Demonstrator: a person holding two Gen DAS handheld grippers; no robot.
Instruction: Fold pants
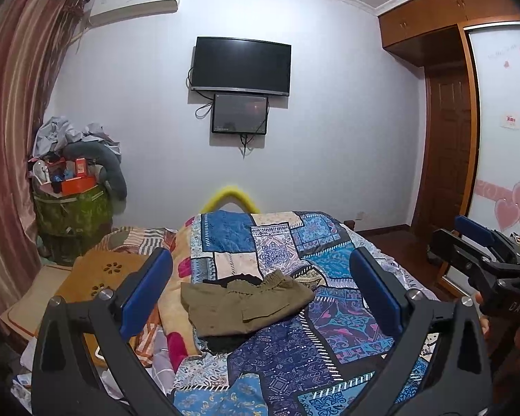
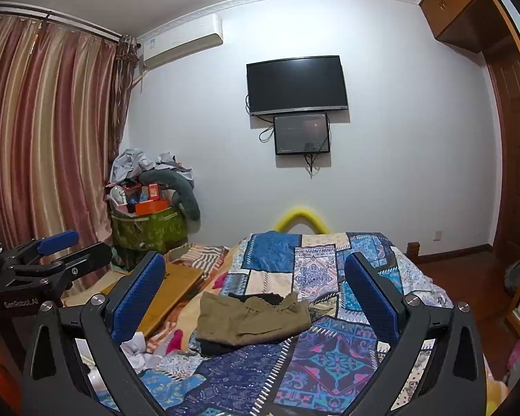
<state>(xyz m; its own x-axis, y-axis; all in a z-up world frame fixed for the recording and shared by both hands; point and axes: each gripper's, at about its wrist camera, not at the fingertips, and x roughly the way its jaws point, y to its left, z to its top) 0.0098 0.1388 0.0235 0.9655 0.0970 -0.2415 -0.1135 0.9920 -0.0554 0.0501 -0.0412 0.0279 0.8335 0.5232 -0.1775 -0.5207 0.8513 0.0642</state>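
Pants (image 1: 246,303): lay folded on bed (image 1: 329,339), straight ahead, long axis left-right; left tool (image 1: 260,298) and right tool (image 2: 254,303) both released, equally near

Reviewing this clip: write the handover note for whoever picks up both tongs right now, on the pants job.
Left tongs: open, empty, raised above the bed.
Right tongs: open, empty, alongside.
Olive-green fabric pants: compact folded bundle on the blue patchwork quilt, elastic waistband facing the far wall, a dark garment showing beneath.
Done: fold looks finished.
Left: perhaps square the edges; otherwise nothing evident.
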